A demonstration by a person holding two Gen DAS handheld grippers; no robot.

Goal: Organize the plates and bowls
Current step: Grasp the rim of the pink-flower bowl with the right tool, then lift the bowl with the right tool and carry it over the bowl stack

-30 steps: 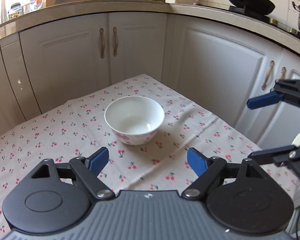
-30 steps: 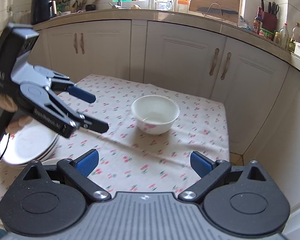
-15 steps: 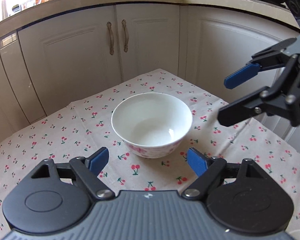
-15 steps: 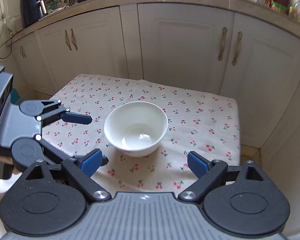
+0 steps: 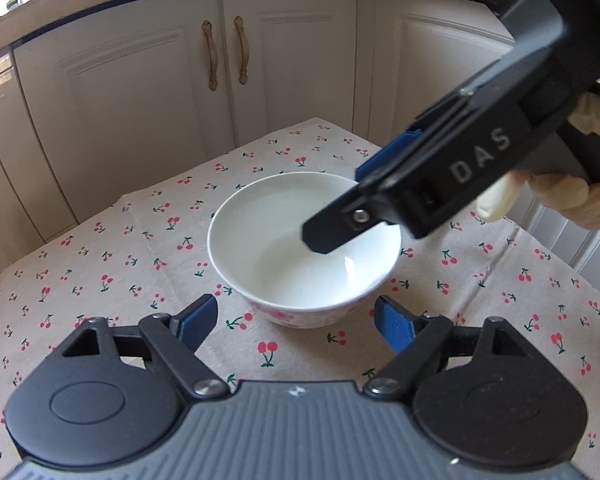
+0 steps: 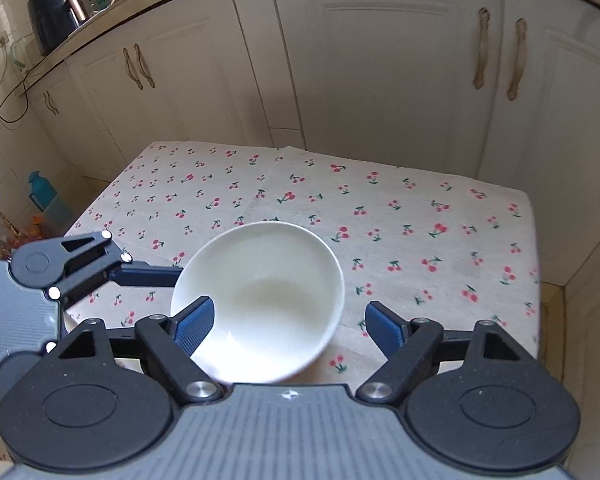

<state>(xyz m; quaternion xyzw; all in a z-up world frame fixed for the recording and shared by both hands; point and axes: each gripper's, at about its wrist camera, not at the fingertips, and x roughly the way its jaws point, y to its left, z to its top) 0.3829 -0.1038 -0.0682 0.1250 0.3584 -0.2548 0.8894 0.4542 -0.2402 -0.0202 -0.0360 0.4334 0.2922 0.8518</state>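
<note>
- The desk [image 6: 400, 208] wears a cherry-print cloth; white cupboards [image 5: 140, 92] stand behind it.
- The left tongs [image 5: 296, 322] are open and empty, the white bowl [image 5: 300, 248] just ahead.
- The right tongs [image 6: 288, 324] have been closing, still open; one finger [image 6: 192, 326] is over the bowl's rim.

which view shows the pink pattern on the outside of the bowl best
The left wrist view: the bowl shows its near outer wall with pink flowers low down. The right wrist view looks down into it, showing only the white inside and rim.

A cherry-print tablecloth [image 5: 100, 280] covers the table, bearing one white bowl [image 5: 284, 280].
</note>
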